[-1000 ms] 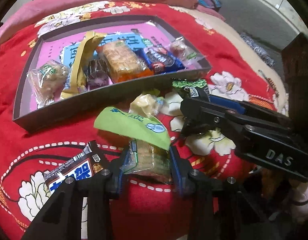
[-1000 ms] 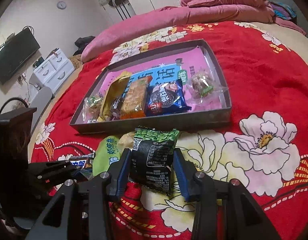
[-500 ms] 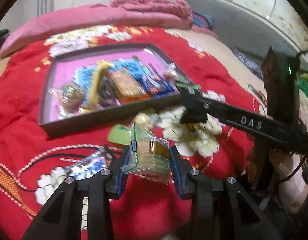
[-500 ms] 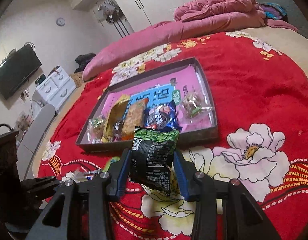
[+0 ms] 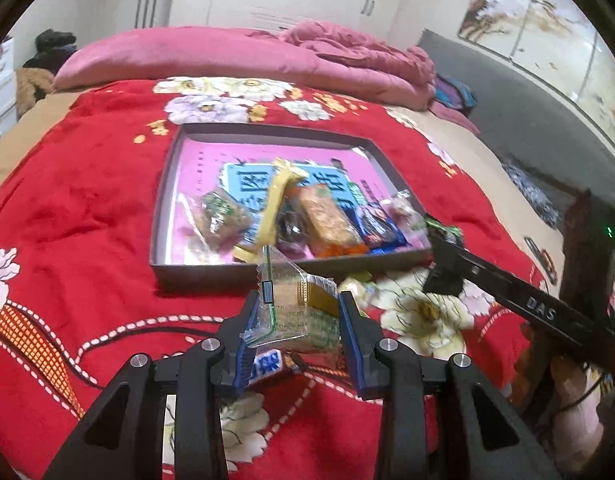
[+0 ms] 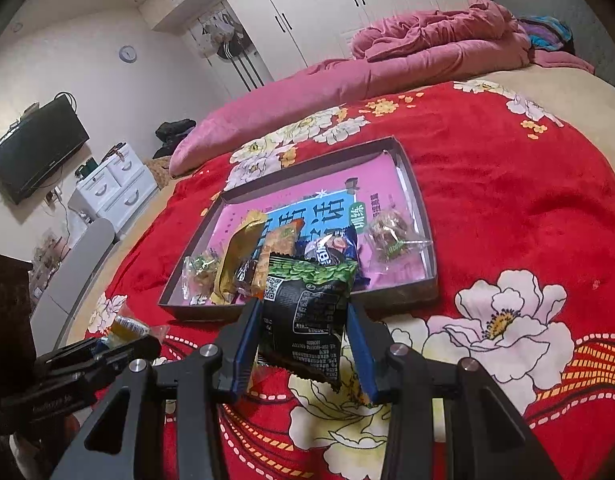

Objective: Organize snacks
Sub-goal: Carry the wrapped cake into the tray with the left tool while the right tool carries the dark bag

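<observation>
My left gripper (image 5: 297, 316) is shut on a clear-wrapped cracker pack (image 5: 297, 308) and holds it above the red blanket, just in front of the shallow grey box (image 5: 165, 200). My right gripper (image 6: 303, 330) is shut on a black and green snack packet (image 6: 307, 312), also lifted in front of the box (image 6: 423, 216). The box has a pink printed bottom and holds several wrapped snacks. The right gripper also shows in the left wrist view (image 5: 447, 248), near the box's front right corner. The left gripper also shows in the right wrist view (image 6: 119, 344), low at the left.
A blue and white snack bar (image 5: 267, 364) lies on the blanket under the left gripper. A yellow wrapped snack (image 5: 357, 284) lies by the box's front wall. Pink bedding (image 5: 235, 52) is heaped at the far side of the bed. A white drawer unit (image 6: 115, 188) stands beside the bed.
Both grippers have risen from the blanket with their packets and tilted up, so the whole box and the room now show. The green packet is hidden under the left gripper.
</observation>
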### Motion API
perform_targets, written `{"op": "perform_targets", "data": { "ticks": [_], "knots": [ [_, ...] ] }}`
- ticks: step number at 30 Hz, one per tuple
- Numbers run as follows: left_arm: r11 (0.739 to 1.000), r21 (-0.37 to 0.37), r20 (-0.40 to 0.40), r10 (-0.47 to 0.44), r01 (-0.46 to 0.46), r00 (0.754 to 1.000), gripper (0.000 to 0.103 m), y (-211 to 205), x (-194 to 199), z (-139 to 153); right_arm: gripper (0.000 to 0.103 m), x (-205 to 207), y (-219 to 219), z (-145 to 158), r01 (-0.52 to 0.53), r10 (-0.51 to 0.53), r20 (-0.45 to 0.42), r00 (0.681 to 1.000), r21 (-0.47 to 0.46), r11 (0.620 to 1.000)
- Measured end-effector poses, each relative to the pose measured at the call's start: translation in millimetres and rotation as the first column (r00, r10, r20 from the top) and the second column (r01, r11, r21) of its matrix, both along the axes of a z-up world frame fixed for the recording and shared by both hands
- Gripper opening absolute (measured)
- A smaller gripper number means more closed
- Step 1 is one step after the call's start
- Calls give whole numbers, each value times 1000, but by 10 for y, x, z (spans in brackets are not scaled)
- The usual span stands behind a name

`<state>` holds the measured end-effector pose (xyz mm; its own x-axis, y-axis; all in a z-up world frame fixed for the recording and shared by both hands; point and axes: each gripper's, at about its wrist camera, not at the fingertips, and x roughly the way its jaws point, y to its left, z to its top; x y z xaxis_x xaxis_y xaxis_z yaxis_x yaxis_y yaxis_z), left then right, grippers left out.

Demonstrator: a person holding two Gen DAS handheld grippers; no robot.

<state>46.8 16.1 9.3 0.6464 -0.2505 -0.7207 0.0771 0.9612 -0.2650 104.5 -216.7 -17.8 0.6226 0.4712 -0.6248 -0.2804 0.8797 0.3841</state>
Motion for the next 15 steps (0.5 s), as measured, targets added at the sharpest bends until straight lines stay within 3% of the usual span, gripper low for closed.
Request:
{"op": "perform_targets", "data": {
  "ticks": [15],
  "knots": [
    [995,-17,8,103,-103,995,38,173,361,-91,43,156,54,46,10,-9,55,998,-32,999]
  ]
}}
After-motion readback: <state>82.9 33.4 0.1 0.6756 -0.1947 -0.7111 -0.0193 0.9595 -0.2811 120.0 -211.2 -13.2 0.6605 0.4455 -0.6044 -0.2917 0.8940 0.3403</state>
